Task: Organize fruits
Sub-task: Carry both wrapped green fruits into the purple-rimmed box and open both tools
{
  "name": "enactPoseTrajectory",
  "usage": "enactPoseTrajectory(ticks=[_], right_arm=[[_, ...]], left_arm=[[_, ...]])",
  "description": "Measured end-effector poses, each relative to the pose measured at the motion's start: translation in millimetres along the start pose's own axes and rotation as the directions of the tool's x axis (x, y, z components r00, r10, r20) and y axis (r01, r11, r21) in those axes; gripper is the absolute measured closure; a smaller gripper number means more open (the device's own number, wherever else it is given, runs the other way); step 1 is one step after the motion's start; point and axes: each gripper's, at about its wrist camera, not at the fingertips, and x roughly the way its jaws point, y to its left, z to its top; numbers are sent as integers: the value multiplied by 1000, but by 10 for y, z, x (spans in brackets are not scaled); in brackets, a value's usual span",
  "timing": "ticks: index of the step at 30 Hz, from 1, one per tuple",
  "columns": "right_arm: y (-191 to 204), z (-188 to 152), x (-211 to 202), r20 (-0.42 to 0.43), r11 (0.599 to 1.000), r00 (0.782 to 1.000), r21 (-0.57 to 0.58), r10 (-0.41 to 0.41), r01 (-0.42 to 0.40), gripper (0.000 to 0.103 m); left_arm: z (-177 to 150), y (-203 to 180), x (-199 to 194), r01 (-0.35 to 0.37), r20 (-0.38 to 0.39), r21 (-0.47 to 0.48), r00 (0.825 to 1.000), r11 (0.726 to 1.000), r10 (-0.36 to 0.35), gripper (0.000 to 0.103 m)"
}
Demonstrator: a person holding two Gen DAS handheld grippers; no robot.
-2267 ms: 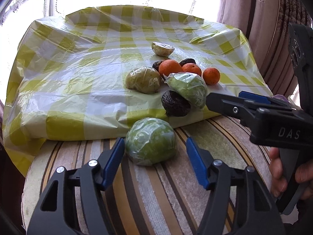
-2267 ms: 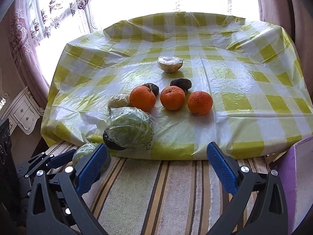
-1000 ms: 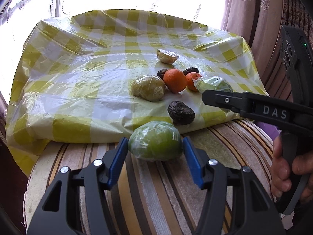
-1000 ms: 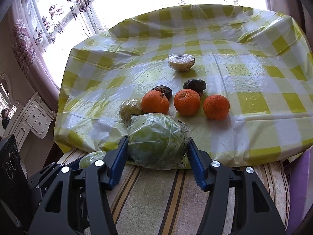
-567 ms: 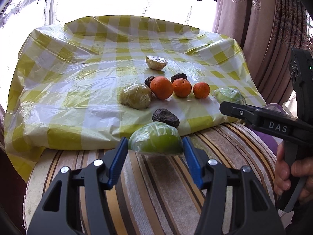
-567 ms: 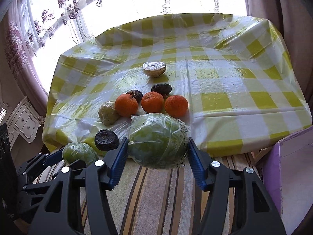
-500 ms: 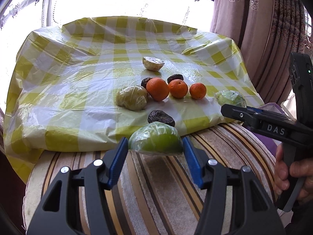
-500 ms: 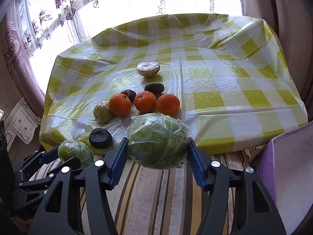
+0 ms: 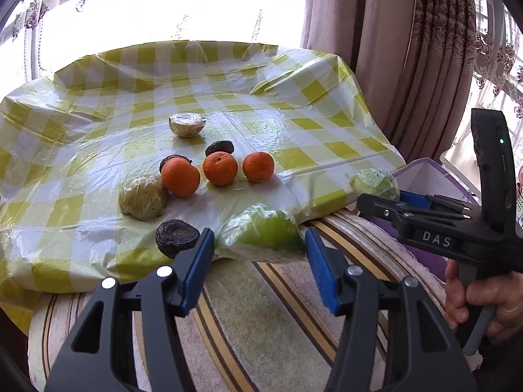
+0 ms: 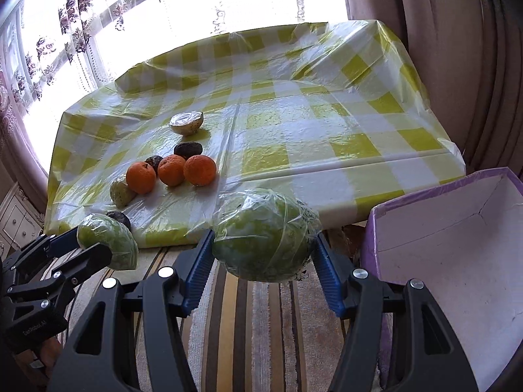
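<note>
Left wrist view: the left gripper (image 9: 260, 248) clamps a film-wrapped green fruit (image 9: 261, 233), held in the air above the striped cushion (image 9: 261, 326) at the near edge of the table (image 9: 294, 98). The slick wrap could let it slide out between the blue pads, likely if the squeeze eases. The gripper points level toward the three oranges (image 9: 220, 168) and a dark fruit (image 9: 176, 236) just left of its finger.

Right wrist view: the right gripper (image 10: 263, 254) grips a larger wrapped green fruit (image 10: 264, 235), raised beside the open purple box (image 10: 457, 245). Swinging right, its finger might catch the box's near wall and tip it. The gripper tilts slightly downward, with the left gripper close alongside.
</note>
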Motion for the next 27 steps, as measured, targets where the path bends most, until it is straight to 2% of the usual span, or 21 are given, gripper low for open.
enactPoseTrajectory(ticks=[7, 14, 20, 27], right_arm=[[-387, -14, -125, 17, 996, 997, 59, -75, 74, 45], [-866, -82, -240, 12, 977, 984, 127, -175, 173, 45], [-1345, -203, -292, -49, 947, 963, 172, -265, 270, 45], [-1702, -319, -319, -128, 910, 913, 110, -387, 401, 45]], left_arm=[[204, -486, 197, 83, -1, 95, 996, 992, -84, 46], [383, -1086, 477, 185, -35, 197, 983, 963, -182, 46], [431, -1611, 752, 259, -94, 270, 966, 927, -242, 46], [368, -2092, 1082, 318, -178, 342, 946, 884, -272, 46]])
